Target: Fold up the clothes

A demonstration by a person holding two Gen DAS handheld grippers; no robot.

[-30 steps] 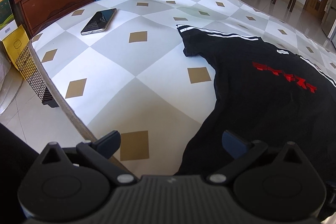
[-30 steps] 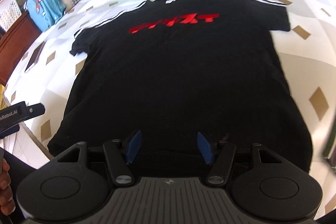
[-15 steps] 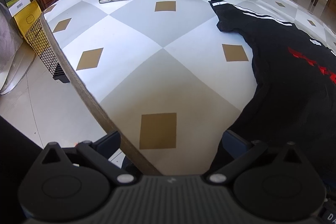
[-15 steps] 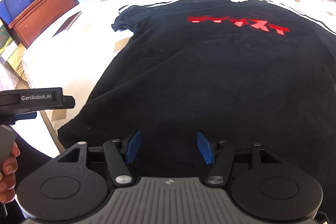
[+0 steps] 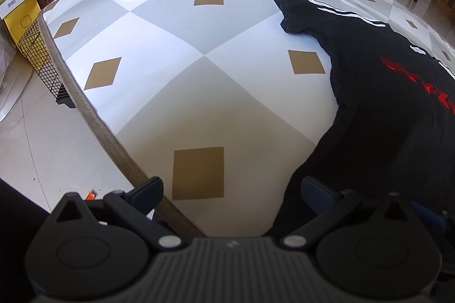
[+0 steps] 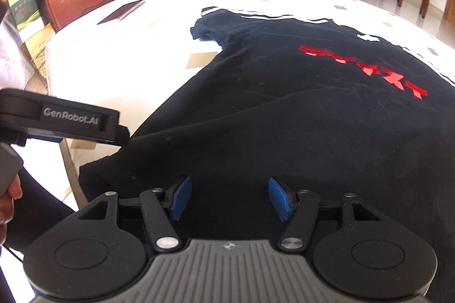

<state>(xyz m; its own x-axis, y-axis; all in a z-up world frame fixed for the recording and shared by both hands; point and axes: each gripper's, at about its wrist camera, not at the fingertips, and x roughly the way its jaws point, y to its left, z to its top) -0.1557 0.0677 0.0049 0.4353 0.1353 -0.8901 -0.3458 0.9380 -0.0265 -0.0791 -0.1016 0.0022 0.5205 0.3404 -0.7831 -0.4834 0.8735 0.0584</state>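
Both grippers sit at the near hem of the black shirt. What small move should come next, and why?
Probably lower both and close on the hem. The left gripper and right gripper are open and hold nothing, while the black T-shirt with red print lies flat on the diamond-patterned bed cover, unfolded.

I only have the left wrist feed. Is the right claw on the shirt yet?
Observer: No. The right claw is open over the near hem of the black T-shirt, with nothing between its pads.
Operator: How does my left claw look from that side?
Observer: The left claw reaches in at the shirt's left edge, just above the bottom corner.
Operator: Is that corner lying flat on the table?
Observer: It appears not. The corner seems to droop past the table edge.
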